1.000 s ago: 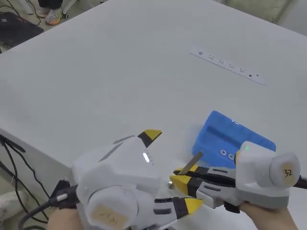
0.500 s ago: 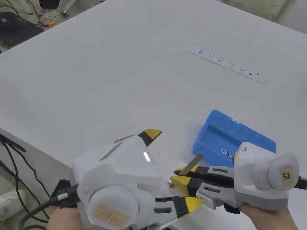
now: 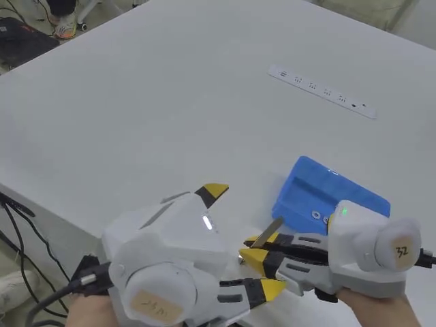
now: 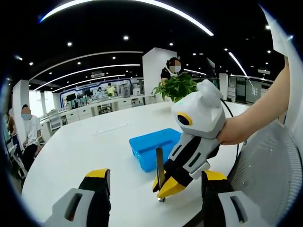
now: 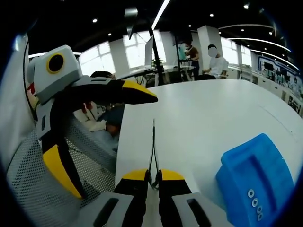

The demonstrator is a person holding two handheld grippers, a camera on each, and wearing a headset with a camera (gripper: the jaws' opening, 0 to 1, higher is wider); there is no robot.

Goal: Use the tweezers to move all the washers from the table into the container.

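"32" on right gripper (image 3: 253,250) — tweezers (image 5: 153,142) between its jaws — near blue container (image 3: 320,187).

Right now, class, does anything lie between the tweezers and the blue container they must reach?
Nothing visible does. The tweezers, gripped by the right gripper, stand just beside the blue container, with bare table between them.

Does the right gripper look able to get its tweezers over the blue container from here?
Probably yes. The right gripper, shut on the tweezers, sits just beside the blue container, whose top is open, and nothing stands between them.
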